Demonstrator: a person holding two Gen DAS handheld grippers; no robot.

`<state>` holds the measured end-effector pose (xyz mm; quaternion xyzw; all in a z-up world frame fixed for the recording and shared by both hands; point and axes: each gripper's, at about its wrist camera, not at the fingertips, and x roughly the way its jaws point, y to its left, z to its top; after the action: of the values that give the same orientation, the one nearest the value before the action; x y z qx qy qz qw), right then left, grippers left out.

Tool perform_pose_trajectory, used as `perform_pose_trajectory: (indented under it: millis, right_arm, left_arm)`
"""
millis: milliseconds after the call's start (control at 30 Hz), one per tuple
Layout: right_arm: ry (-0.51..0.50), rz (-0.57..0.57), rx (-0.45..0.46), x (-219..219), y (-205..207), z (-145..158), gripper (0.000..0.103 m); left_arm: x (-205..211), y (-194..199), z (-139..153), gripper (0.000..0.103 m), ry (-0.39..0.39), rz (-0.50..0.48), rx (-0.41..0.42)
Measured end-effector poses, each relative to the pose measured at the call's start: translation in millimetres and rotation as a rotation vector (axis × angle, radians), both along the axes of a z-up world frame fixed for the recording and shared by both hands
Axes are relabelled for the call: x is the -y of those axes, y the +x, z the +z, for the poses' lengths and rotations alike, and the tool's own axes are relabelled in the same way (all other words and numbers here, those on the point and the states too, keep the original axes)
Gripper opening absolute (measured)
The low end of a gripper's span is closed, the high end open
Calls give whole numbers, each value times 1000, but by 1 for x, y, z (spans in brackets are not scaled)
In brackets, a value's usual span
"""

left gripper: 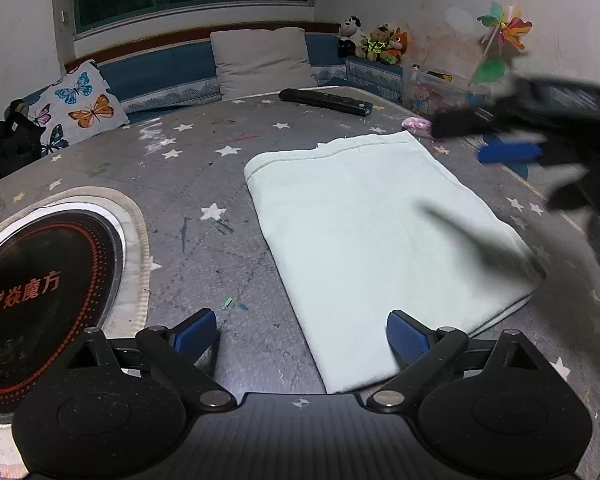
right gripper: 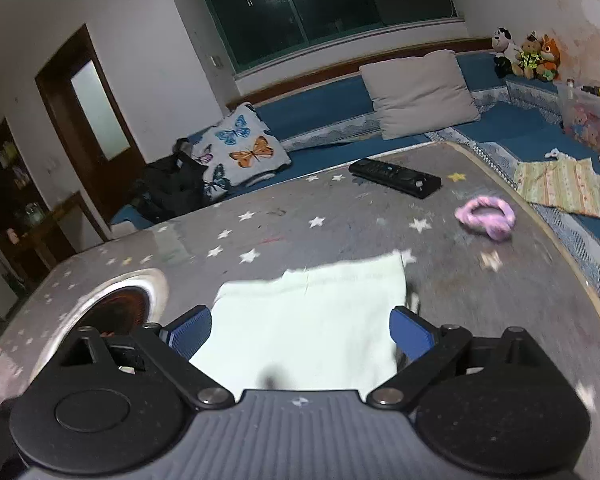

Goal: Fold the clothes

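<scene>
Folded pale cloth lying on tabletop; both grippers, left & right, hovering w/ fingers apart.

Folded cloth lies flat on the desk. Induction cooktop is set into the desk, left of the cloth. Remote control lies behind the cloth, near the far edge. Hair scrunchie lies right of the remote. Pillows rest on the bench beyond the desk.
</scene>
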<state>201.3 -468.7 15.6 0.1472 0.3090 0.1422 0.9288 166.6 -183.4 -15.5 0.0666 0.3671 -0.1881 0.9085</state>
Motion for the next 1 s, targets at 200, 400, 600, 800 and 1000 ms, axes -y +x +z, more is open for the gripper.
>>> perform_pose_trajectory:
  millis: [200, 400, 600, 800, 1000]
  right_arm:
    - [50, 12, -16, 2, -50, -10, 97]
    - [117, -1, -57, 1, -77, -35, 97]
    - [144, -60, -49, 8, -100, -39, 97]
    - [126, -117, -48, 13, -116, -38, 97]
    - [52, -138, -20, 2, -128, -37, 97]
  left_arm:
    - [-2, -9, 0, 95, 16, 5, 7]
    - [-8, -16, 0, 95, 31, 16, 14]
    - [-18, -22, 1, 95, 29, 38, 15]
    - [-25, -29, 2, 95, 23, 53, 17]
    - [-31, -37, 3, 95, 25, 61, 13]
